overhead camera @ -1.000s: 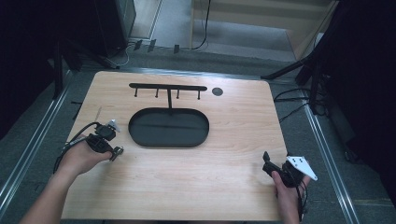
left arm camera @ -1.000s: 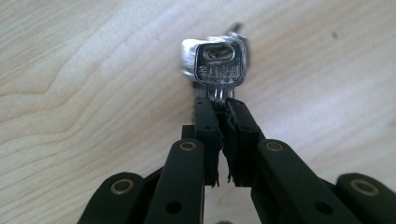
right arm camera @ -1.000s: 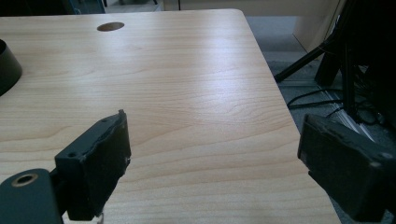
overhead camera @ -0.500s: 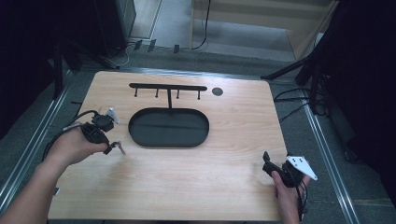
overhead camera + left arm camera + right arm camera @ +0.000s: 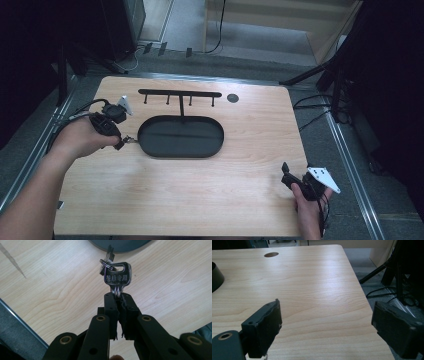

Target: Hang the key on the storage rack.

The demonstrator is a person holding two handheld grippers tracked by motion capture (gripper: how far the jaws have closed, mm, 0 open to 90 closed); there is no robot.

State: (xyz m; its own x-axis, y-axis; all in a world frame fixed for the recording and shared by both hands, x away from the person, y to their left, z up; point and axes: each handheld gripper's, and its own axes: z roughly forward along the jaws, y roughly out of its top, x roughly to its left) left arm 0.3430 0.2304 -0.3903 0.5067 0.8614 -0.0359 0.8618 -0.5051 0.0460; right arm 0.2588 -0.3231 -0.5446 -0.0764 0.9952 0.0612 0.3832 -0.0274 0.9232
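My left gripper (image 5: 120,142) is at the left of the table, just left of the black oval tray (image 5: 181,136). It is shut on a set of silver keys (image 5: 116,277) on a ring, pinched by their blades with the heads sticking out past the jaws; the keys (image 5: 128,140) hang close to the tray's left rim. Behind the tray stands a black key rack (image 5: 180,94) with several pegs. My right gripper (image 5: 286,172) rests near the table's front right corner, open, with nothing between its fingers (image 5: 265,325).
A round hole (image 5: 232,97) sits in the tabletop at the back right, also visible as the hole (image 5: 271,254) in the right gripper view. The table's right edge drops to a floor with cables (image 5: 310,107) and stand legs (image 5: 320,72).
My left gripper has moved away from the person and toward the tray's left rim, carrying the keys. The right gripper has stayed put.
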